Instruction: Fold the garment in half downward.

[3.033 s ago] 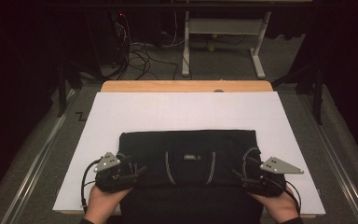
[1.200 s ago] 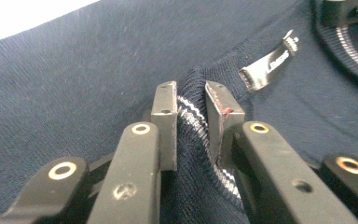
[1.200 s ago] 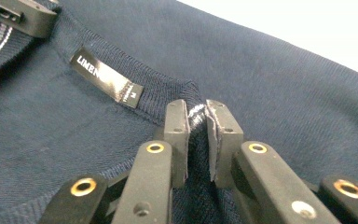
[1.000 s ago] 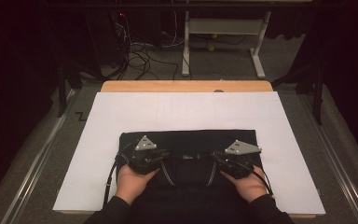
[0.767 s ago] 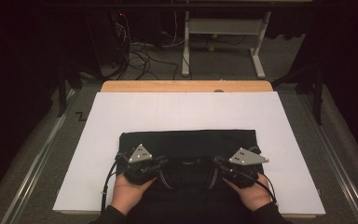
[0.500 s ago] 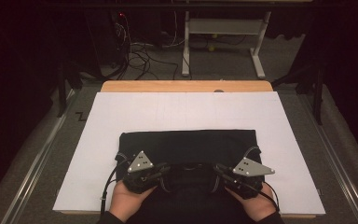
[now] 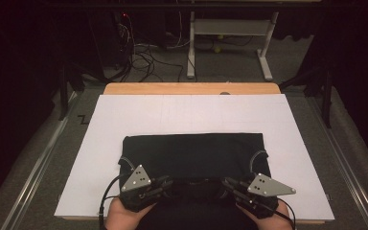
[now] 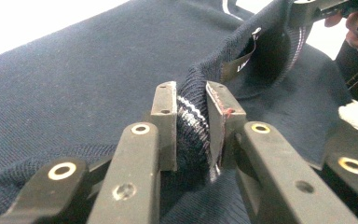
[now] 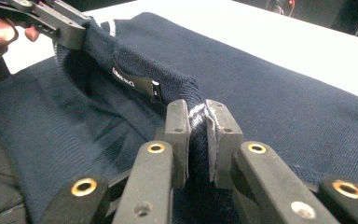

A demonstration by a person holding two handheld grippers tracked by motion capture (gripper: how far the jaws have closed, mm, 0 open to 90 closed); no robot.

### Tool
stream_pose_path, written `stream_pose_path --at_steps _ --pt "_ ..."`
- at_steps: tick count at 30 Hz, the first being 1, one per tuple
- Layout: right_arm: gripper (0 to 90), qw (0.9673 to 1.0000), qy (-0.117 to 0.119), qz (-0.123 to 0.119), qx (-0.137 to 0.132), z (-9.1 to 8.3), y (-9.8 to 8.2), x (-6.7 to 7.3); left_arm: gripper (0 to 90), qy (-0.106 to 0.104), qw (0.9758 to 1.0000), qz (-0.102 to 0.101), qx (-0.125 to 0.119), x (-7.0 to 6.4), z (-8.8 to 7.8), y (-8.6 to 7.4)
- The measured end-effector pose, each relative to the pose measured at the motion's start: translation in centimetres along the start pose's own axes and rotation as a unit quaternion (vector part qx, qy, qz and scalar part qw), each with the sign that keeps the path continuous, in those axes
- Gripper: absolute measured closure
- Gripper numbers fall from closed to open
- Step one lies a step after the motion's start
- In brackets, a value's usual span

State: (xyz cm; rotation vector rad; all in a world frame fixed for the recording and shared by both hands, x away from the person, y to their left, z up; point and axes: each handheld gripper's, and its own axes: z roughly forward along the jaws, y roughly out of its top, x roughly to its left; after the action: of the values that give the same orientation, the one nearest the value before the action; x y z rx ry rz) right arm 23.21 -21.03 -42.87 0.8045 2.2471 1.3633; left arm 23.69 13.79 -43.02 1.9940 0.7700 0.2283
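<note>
A dark navy knitted sweater (image 7: 191, 153) lies folded on the white table cover (image 7: 191, 112), its collar toward the near edge. In the left gripper view my left gripper (image 8: 191, 121) is shut on the striped collar rib (image 8: 189, 112). It sits at the collar's left in the high view, my left gripper (image 7: 165, 184). My right gripper (image 9: 196, 123) is shut on the collar rib (image 9: 196, 112) at the other side, my right gripper (image 7: 227, 184) in the high view. The collar stands lifted between the two, with a black neck label (image 9: 133, 81) showing inside.
The wooden table edge (image 7: 191, 88) runs along the far side of the white cover. Beyond it stand a metal desk frame (image 7: 230, 43) and loose cables (image 7: 143, 57) on the floor. Bare white cover lies on both sides of the sweater and behind it.
Both grippers have drawn back toward the near edge of the table with the collar pinched between them, and moved slightly further apart. The sweater's body stays flat.
</note>
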Motion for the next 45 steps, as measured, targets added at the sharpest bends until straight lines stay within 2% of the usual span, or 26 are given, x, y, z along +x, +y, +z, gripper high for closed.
stream_pose_path --at_steps 14,20,33,36,38,42,45 --pt "81.4 0.9995 0.030 0.003 -0.008 -2.9 -1.2 2.0 70.7 -0.014 0.9997 0.022 -0.003 -3.5 -1.8 -1.4" --pt "81.3 0.9993 0.036 -0.001 -0.006 -3.9 -1.8 2.9 70.6 -0.024 0.9993 0.026 0.007 -4.6 -2.2 -2.4" --pt "81.6 0.9991 0.042 -0.006 0.008 -4.6 -2.8 4.0 70.2 -0.036 0.9986 0.033 0.020 -5.5 -2.3 -3.2" --pt "76.3 0.9986 0.052 -0.004 0.002 -4.7 -2.9 4.0 62.1 -0.048 0.9984 0.027 0.013 -5.5 -2.5 -3.3" --pt "71.4 0.9986 0.053 -0.002 -0.007 -4.8 -2.8 4.0 60.3 -0.056 0.9980 0.028 0.008 -5.6 -2.6 -3.2" --pt "67.1 0.9985 0.054 -0.001 -0.013 -4.7 -2.8 4.1 57.1 -0.054 0.9981 0.031 0.002 -5.7 -2.7 -3.1" --pt "63.5 0.9988 0.048 0.000 -0.010 -4.6 -2.8 4.0 54.4 -0.048 0.9986 0.023 0.003 -5.4 -2.5 -3.2"
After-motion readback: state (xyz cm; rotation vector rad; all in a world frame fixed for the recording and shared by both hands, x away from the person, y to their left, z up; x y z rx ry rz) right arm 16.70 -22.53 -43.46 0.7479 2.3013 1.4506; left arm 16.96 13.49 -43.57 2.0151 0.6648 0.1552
